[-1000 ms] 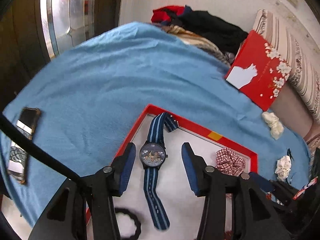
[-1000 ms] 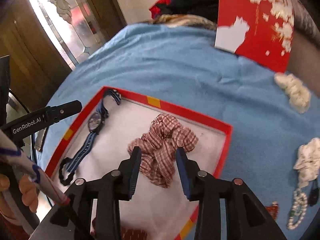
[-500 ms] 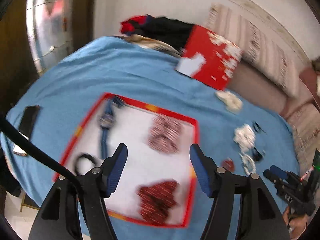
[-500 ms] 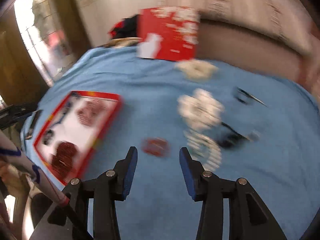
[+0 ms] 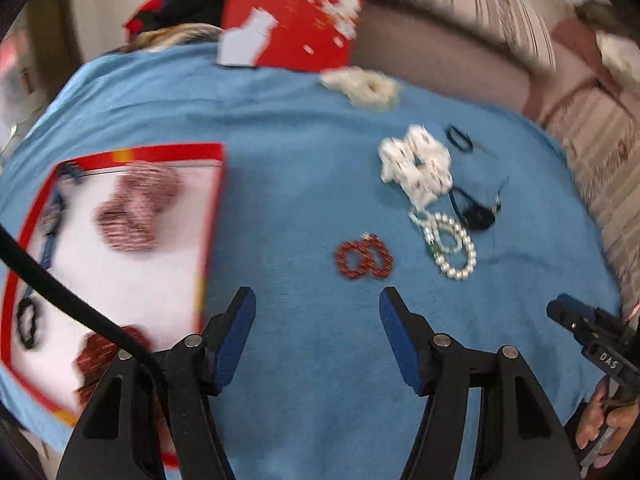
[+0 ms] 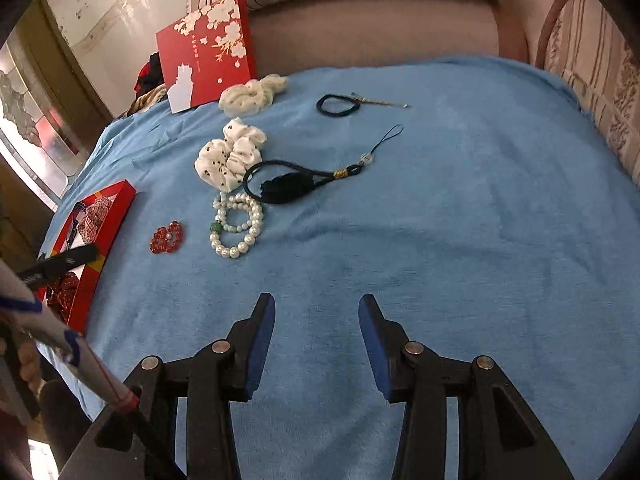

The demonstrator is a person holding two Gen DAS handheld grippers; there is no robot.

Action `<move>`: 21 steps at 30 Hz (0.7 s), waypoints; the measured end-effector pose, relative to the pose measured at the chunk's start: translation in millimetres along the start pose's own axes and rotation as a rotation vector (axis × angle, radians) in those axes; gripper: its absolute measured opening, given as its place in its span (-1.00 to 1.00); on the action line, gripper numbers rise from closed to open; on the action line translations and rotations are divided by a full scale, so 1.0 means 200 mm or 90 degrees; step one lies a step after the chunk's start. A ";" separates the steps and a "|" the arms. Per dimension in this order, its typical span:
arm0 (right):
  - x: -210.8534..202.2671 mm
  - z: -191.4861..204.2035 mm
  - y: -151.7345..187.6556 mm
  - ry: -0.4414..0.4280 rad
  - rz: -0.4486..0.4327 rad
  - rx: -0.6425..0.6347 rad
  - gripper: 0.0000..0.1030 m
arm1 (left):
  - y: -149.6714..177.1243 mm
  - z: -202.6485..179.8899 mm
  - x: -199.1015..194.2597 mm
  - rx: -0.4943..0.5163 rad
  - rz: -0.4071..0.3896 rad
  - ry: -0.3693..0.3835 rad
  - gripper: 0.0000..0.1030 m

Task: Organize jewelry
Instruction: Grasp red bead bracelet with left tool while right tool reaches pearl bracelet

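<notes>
My left gripper (image 5: 316, 300) is open and empty above the blue cloth, just short of a red bead bracelet (image 5: 364, 259). A pearl bracelet (image 5: 450, 242) and a white dotted scrunchie (image 5: 416, 168) lie beyond it. The red-rimmed tray (image 5: 210, 216) at left holds a checked scrunchie (image 5: 136, 208), a watch (image 5: 50, 220), a black ring (image 5: 28, 322) and a dark red scrunchie (image 5: 100, 356). My right gripper (image 6: 316, 312) is open and empty over bare cloth. The red bracelet (image 6: 168, 237), pearls (image 6: 236, 226), white scrunchie (image 6: 230, 156) and black tassel cord (image 6: 288, 184) lie ahead to its left.
A red flowered box (image 6: 208, 52) leans at the back against a sofa (image 6: 372, 24). A cream scrunchie (image 6: 252, 94), a black hair tie (image 6: 338, 105) and a thin pin (image 6: 380, 102) lie at the far side. The tray (image 6: 116, 216) sits at the left edge.
Both grippers have pulled away from the tray and swung right. The left one left the watch and now faces the loose jewelry; the right one left the checked scrunchie in the tray.
</notes>
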State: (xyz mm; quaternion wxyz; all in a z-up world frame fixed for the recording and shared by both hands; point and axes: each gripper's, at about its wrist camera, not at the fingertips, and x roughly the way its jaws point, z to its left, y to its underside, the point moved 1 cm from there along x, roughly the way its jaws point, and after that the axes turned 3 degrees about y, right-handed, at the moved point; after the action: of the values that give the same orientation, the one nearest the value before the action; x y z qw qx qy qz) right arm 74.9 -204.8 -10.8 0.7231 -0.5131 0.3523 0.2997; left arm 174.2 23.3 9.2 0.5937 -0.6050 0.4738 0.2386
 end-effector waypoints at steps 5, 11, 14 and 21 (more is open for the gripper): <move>0.14 0.06 -0.04 -0.029 0.008 -0.002 -0.08 | -0.07 -0.02 0.24 -0.007 0.047 0.026 -0.21; 0.31 0.15 -0.13 -0.038 0.016 -0.010 -0.10 | -0.18 -0.05 0.40 -0.002 0.055 0.047 -0.22; 0.39 0.21 -0.17 -0.039 0.025 -0.014 -0.29 | -0.18 -0.10 0.40 0.025 0.065 0.068 -0.86; 0.38 0.27 -0.15 -0.046 0.033 -0.041 -0.95 | 0.04 -0.23 0.12 0.087 0.046 0.147 -0.86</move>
State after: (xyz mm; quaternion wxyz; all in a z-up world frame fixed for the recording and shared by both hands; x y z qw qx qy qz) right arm 152.3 -156.7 -45.1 0.7103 -0.5157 0.3294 0.3479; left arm 165.9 -25.5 -7.4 0.5659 -0.5695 0.5754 0.1556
